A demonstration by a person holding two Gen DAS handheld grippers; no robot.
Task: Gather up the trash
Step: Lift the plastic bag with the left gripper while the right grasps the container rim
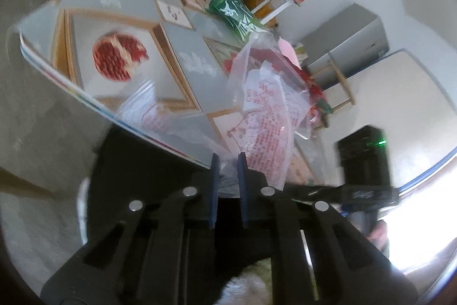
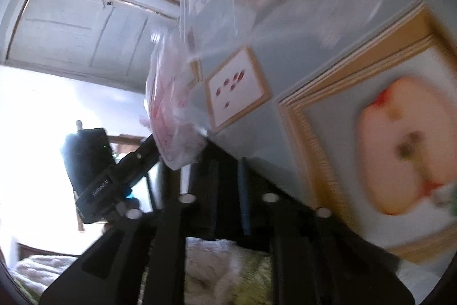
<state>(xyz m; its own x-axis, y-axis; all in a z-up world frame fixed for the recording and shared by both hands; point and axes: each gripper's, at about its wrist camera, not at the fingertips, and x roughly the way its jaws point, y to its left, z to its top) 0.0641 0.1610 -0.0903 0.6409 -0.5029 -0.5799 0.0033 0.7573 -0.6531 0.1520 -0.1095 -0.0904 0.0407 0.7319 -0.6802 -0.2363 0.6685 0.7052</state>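
Clear plastic bag sits pinched in the left gripper; right gripper, fingers narrowly parted and empty, should lift the bag's free edge off the worktop.

A big table with a grey cloth printed with framed fruit pictures is seen tilted in both views. A tall green can with white bird drawings is stood on it near the far side. A crumpled clear plastic bag with red writing is laid on the cloth close to the near edge. More red and pink wrappers are piled beside the can.
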